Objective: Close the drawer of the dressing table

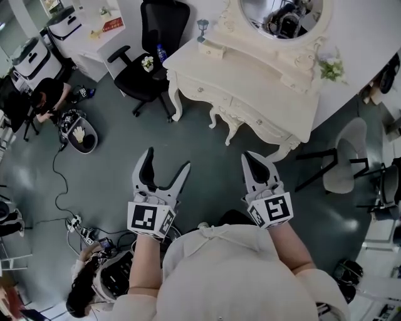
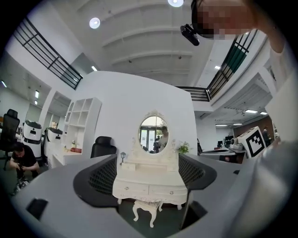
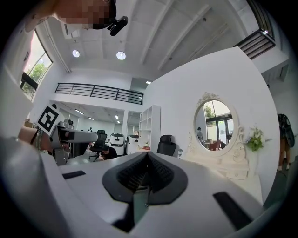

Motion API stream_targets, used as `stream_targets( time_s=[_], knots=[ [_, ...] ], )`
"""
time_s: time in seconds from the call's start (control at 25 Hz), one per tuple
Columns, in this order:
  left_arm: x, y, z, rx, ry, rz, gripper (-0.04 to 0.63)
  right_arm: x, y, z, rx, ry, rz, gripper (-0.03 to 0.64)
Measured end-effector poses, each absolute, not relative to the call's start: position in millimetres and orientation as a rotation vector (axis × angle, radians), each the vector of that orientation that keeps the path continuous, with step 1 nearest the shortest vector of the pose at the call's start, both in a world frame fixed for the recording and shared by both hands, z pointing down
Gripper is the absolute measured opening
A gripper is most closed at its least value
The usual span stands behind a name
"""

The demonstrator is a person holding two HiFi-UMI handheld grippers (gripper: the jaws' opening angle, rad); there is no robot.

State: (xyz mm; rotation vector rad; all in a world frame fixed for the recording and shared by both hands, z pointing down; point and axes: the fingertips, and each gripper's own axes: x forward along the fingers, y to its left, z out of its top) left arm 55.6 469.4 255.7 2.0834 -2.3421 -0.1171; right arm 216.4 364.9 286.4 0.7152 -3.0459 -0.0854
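Note:
The white dressing table (image 1: 250, 94) with its oval mirror (image 1: 282, 15) stands across the grey floor ahead of me, its drawer fronts (image 1: 207, 91) facing me. Whether a drawer stands out I cannot tell. My left gripper (image 1: 168, 158) hangs in the air well short of the table, jaws wide apart and empty. In the left gripper view the table (image 2: 150, 186) shows far off between the black pads (image 2: 100, 179), with a small white stool (image 2: 148, 207) under it. My right gripper (image 1: 252, 160) is level with the left, also short of the table, shut on nothing. The right gripper view shows its pads (image 3: 139, 174) pressed together.
A black office chair (image 1: 153, 50) stands left of the table and a grey chair (image 1: 348, 160) to its right. Flowers (image 1: 331, 69) sit on the table top. A person (image 1: 47, 97) crouches at far left. Cables and a power strip (image 1: 75, 222) lie on the floor near my left side.

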Motion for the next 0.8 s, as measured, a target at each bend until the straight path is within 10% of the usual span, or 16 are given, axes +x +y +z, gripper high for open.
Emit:
stream_targets(
  time_s=[0.8],
  knots=[
    [-74.4,268.9,282.5,1.909,-2.394,-0.049,0.402,78.6,138.0,313.3,0.535,-3.040,-0.042,0.006]
  ],
)
